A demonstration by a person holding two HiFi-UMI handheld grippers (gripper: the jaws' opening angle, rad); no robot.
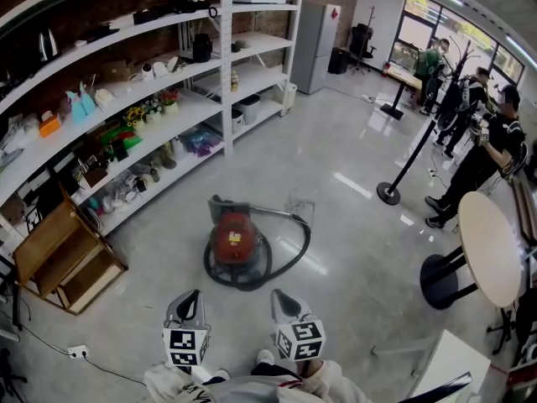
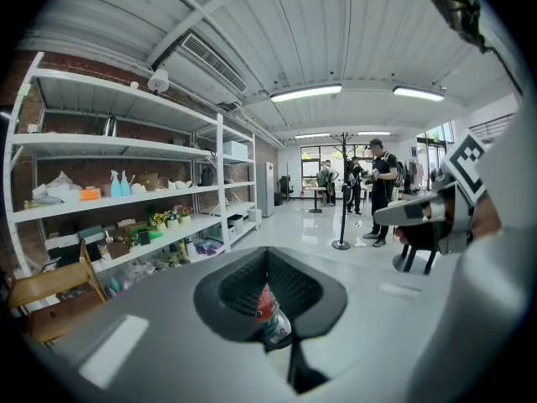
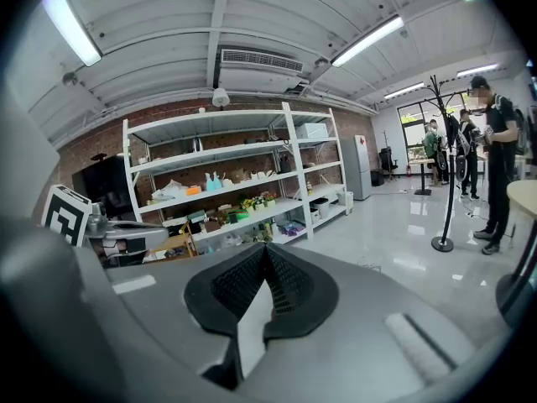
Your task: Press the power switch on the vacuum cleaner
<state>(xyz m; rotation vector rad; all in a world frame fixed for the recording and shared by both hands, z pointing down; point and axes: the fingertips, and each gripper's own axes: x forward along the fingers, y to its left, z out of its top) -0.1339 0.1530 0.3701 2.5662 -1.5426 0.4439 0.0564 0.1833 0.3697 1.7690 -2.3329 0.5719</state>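
A red canister vacuum cleaner sits on the grey floor in the head view, with its dark hose looped round it. Both grippers are held low at the frame's bottom, short of the vacuum and well apart from it. My left gripper is shut and holds nothing; in the left gripper view its jaws meet at the tip, and a sliver of the red vacuum shows below the tip. My right gripper is also shut and empty, and between its closed pads only pale floor shows.
Long white shelves full of small goods line the left wall, with a wooden step stool at their near end. A black stanchion, a round table and a standing person are to the right. A power strip lies at the lower left.
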